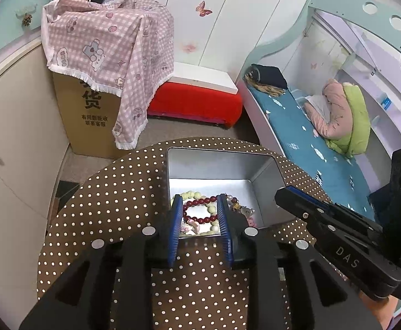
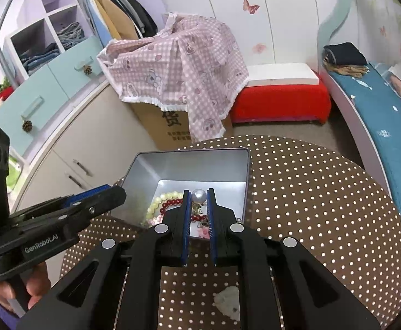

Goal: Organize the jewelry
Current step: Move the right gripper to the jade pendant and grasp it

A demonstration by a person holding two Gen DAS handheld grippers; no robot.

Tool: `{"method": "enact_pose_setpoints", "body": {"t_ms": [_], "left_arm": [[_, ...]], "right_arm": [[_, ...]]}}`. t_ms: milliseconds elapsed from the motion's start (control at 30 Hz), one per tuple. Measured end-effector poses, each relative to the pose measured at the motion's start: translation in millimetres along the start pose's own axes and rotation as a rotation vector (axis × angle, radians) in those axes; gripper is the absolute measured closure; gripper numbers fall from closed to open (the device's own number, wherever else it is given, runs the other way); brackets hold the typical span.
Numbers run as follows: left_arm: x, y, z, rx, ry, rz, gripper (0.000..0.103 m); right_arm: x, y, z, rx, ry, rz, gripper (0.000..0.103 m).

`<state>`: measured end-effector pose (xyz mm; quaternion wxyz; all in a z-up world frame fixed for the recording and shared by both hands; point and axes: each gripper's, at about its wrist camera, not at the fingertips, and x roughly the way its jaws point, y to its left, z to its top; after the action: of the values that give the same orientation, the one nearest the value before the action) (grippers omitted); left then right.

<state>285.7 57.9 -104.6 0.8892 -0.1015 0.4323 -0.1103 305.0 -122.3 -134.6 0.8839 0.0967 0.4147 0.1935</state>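
An open silver tin (image 1: 222, 165) stands on the brown dotted table (image 1: 118, 206). A pale green bead bracelet (image 1: 190, 194), a dark red bead bracelet (image 1: 200, 201) and small pink charms (image 1: 192, 225) lie in it. My left gripper (image 1: 199, 200) hangs over the tin's near edge, open, with the red bracelet seen through the gap below it. In the right wrist view my right gripper (image 2: 199, 194) is over the tin (image 2: 189, 165), shut on a large white pearl (image 2: 199, 196) at its tips. The left gripper (image 2: 120, 191) shows at the left there, and the right gripper (image 1: 278, 194) reaches in from the right in the left wrist view.
A crumpled white scrap (image 2: 227, 299) lies on the table near me. Beyond the table stand a cardboard box under a pink checked cloth (image 1: 104, 55), a red stool (image 1: 195, 104), a cream cabinet (image 1: 13, 137) on the left and a bed with a blue sheet (image 1: 296, 132) on the right.
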Motion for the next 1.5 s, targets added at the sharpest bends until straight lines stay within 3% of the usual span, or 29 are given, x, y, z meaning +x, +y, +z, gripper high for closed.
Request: {"method": "enact_pose_setpoints", "body": {"t_ms": [100, 167, 233, 267, 400, 567, 767, 1000, 1200, 1500], "left_arm": [[-3, 1, -1, -0.012, -0.008, -0.004, 0.067], [-6, 2, -2, -0.021, -0.012, -0.008, 0.067], [-9, 2, -3, -0.016, -0.019, -0.009, 0.066], [-11, 2, -3, -0.017, -0.024, -0.007, 0.061], [-23, 4, -8, -0.027, -0.054, 0.003, 0.052], [-36, 9, -20, -0.013, -0.110, 0.098, 0.034], [-35, 29, -20, -0.058, -0.106, 0.152, 0.034], [-19, 37, -21, -0.065, -0.080, 0.220, 0.034], [-15, 40, -27, -0.073, -0.061, 0.211, 0.034], [-12, 33, -29, -0.054, -0.052, 0.198, 0.034]], "right_arm": [[-3, 0, 1, 0.005, -0.011, -0.005, 0.089], [-5, -1, 1, 0.014, -0.012, 0.001, 0.087], [-10, -2, -1, 0.017, -0.021, -0.012, 0.062], [-14, -2, -1, 0.016, -0.031, -0.014, 0.057], [-28, -2, -4, -0.006, -0.055, -0.032, 0.056], [-46, -5, -13, -0.029, -0.079, -0.054, 0.056], [-58, -18, -36, -0.060, -0.079, -0.115, 0.053], [-37, -34, -75, -0.071, 0.018, -0.136, 0.052], [-11, -27, -97, -0.149, 0.081, -0.116, 0.052], [1, -15, -103, -0.222, 0.094, -0.133, 0.054]]}}
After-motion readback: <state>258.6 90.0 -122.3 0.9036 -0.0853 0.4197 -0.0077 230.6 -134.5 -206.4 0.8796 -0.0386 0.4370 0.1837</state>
